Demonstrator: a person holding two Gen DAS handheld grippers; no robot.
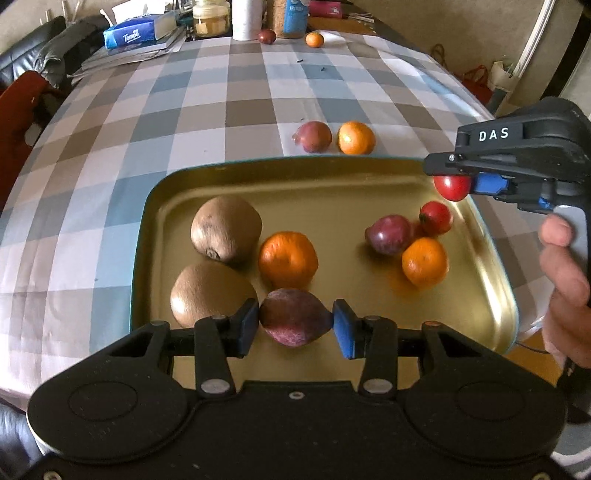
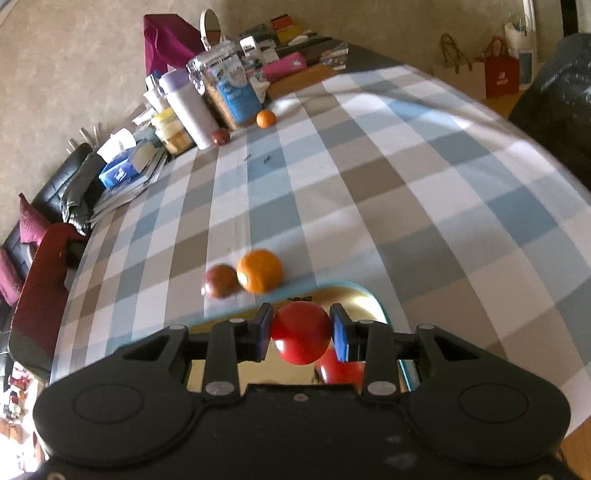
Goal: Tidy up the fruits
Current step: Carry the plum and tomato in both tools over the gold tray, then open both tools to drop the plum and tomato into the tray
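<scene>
1. While over the gold metal tray (image 1: 495,295), the left gripper (image 1: 295,325) pinches a wrinkled purple passion fruit (image 1: 293,317) – blue pads pressing both sides.
2. At the tray's far right corner, the right gripper (image 2: 301,332) clamps a small red tomato (image 2: 301,332).

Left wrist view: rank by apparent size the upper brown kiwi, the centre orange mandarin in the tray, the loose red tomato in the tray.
1. Upper brown kiwi
2. Centre orange mandarin
3. Loose red tomato, smallest, though it lies farther from the camera.

A lived-in home dining room: a table under a checked tablecloth (image 2: 369,177) crowded at its far end with a tissue box (image 1: 133,34), jars and bottles; a black sofa (image 2: 55,199) alongside; shopping bags (image 2: 500,75) on the floor.
</scene>
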